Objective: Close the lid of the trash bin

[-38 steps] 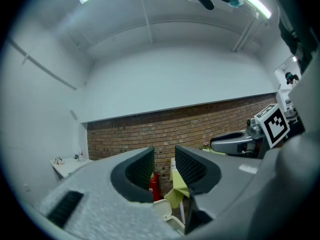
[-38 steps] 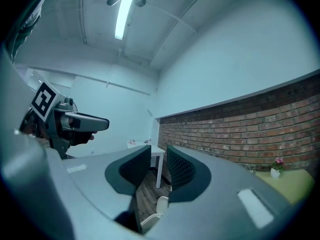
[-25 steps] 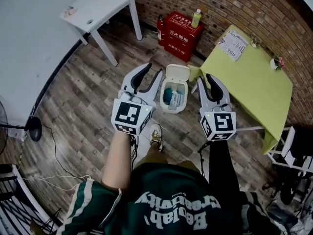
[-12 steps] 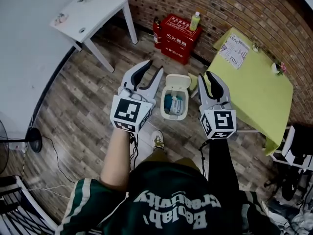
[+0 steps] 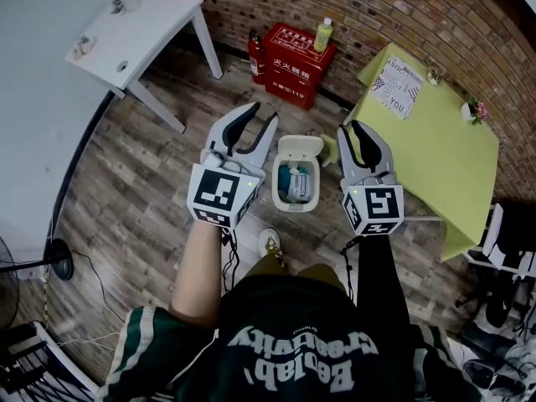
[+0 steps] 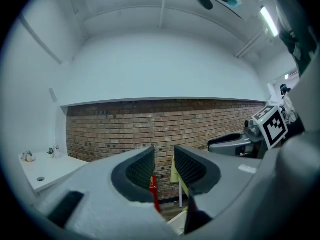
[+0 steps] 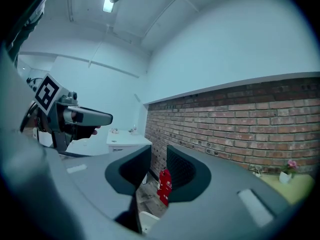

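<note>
A small white trash bin (image 5: pixel 295 193) stands on the wooden floor with its lid (image 5: pixel 300 147) tipped up and back, and blue and white rubbish inside. In the head view my left gripper (image 5: pixel 261 119) hovers above the floor just left of the bin, open and empty. My right gripper (image 5: pixel 351 130) hovers just right of the bin, also open and empty. Both point level toward the brick wall. In the left gripper view the jaws (image 6: pixel 164 167) stand apart with only wall between them. The right gripper view shows its jaws (image 7: pixel 158 171) apart too.
A red fire-equipment box (image 5: pixel 293 64) with a green bottle (image 5: pixel 322 33) and an extinguisher (image 5: pixel 255 54) sit against the brick wall. A white table (image 5: pixel 134 36) stands at the left, a yellow-green table (image 5: pixel 427 132) at the right. My shoe (image 5: pixel 268 243) is near the bin.
The person has stepped forward toward the brick wall, so both grippers now flank the bin and it lies closer under them. Both grippers stay open.
</note>
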`<state>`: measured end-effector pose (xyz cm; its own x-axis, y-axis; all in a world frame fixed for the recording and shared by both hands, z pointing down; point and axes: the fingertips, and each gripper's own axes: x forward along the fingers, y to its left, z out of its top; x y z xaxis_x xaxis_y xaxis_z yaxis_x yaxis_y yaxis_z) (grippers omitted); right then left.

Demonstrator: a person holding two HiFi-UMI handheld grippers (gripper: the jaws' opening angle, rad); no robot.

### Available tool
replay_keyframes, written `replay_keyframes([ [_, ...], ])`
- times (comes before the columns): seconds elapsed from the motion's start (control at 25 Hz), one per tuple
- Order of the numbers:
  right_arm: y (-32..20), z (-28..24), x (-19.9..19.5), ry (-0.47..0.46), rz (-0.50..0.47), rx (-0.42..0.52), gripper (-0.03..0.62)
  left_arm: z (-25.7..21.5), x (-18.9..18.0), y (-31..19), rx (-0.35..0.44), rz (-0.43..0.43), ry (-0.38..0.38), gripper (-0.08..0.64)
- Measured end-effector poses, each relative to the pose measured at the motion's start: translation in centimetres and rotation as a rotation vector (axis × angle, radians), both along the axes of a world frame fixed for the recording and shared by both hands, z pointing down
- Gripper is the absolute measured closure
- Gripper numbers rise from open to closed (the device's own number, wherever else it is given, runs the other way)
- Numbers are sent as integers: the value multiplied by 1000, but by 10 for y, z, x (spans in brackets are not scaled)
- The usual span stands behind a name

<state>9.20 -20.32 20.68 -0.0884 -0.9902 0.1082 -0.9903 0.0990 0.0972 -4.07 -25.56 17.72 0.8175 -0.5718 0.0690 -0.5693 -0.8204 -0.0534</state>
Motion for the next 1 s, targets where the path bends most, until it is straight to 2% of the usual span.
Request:
replay_keyframes([
  [0.16,-15,4,10,-23,23,-3,482,5,7,-15,0,15,-1,437],
  [0.32,-30,11,2,-38,17,-4,466,8,11,-24,-2,35,5,441],
  [0.48,-44,14,-4,-60,27,-8,489,11,8,-35,-1,45,7,445],
  [0.76,-48,30,-2,-95,35,-37,479,20,8,-42,8,48,32,439],
  [1.0,-41,41,5,-62,20,-78,482,25,18,-40,5,34,50,440],
])
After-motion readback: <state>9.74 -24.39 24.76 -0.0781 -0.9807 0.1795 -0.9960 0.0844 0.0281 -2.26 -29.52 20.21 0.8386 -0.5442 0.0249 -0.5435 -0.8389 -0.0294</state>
